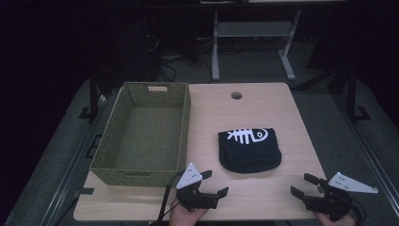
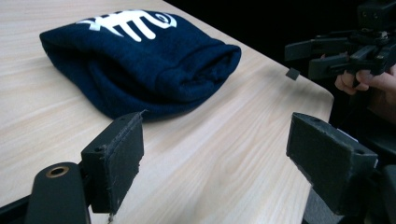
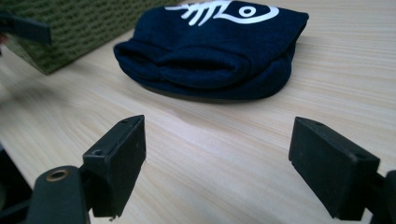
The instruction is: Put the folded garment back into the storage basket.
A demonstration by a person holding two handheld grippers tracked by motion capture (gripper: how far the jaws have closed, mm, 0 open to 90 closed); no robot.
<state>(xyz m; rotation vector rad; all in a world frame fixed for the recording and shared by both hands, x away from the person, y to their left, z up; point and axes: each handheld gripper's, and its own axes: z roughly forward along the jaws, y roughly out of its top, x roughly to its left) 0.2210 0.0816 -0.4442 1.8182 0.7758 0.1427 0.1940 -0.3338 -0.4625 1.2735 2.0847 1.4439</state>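
folded hat (image 1: 249, 149) on table (image 1: 263, 202), between and beyond both | left gripper (image 1: 212, 182) jaws apart, empty | right gripper (image 1: 301, 184) jaws apart, empty

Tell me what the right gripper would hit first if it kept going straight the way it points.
Probably the folded navy cloth with the white fish-bone print. The right gripper is open, with bare wooden table ahead of its jaws, and the cloth lies straight ahead, though depth is hard to judge.

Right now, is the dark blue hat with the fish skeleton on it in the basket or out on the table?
Out. The hat lies flat on the table, right of the green woven basket.
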